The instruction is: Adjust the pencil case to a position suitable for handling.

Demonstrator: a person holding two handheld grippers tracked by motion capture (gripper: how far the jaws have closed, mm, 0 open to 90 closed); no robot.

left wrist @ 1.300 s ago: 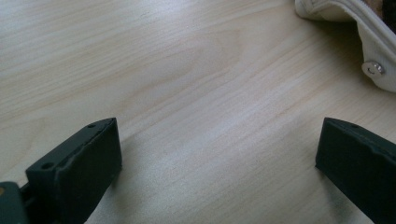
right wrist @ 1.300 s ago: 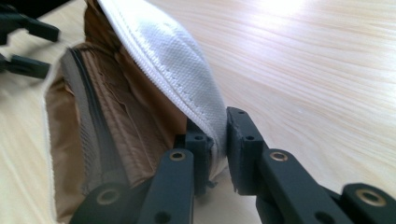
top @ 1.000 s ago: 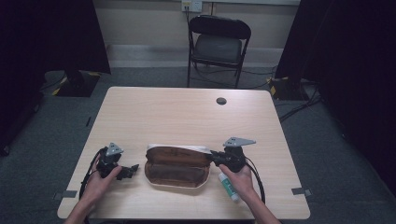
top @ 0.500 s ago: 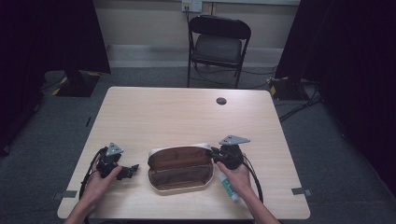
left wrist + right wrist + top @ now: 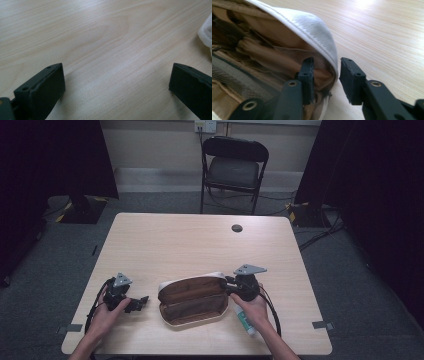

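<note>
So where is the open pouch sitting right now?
In the high view the open pouch lies near the table's front edge, between the left tool and the right tool, whose jaws straddle its right-end rim.

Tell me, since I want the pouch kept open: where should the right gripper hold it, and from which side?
Probably the white rim of the pouch at its right end, from the right: one jaw inside, one outside. The right gripper straddles it there, jaws just opening, not pressing.

White pouch (image 5: 192,301) lies unzipped, brown lining showing, near table's front.
</note>
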